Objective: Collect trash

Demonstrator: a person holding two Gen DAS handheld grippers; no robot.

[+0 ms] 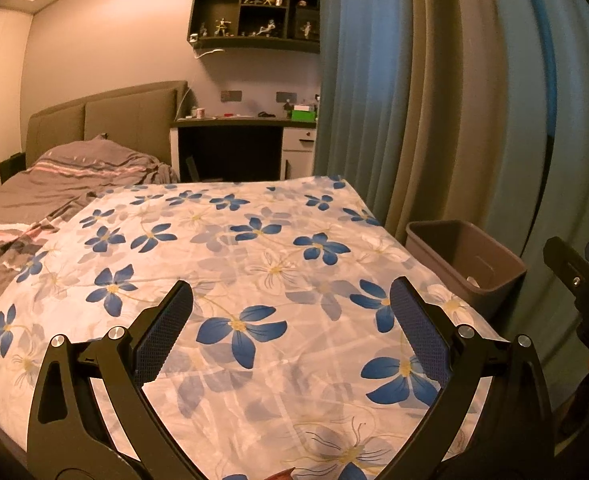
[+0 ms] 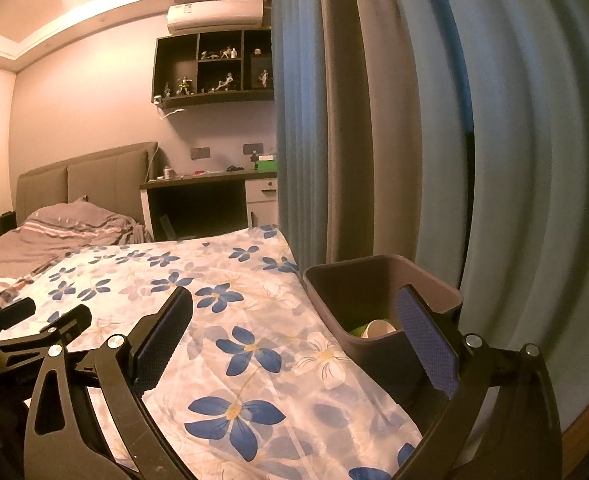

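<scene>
- Bedroom shot: white bedsheet with blue flowers (image 1: 254, 264), blue pleated curtain (image 1: 374, 100) alongside.
- Grey plastic trash bin (image 2: 378, 280) sits against the bed edge, holding a paper cup (image 2: 380, 328) and something green, mostly hidden.
- Left tongs (image 1: 290, 316) and right tongs (image 2: 294, 320) both gape wide, holding nothing.

The bin (image 2: 378, 304) stood just beside the bed's (image 2: 254, 320) right edge, before the curtain (image 2: 494, 160). A paper cup (image 2: 380, 328) lay in it, perhaps on other trash. The desk (image 1: 246, 122) stood beyond the bed's far edge, beneath the shelf (image 1: 254, 8).
</scene>
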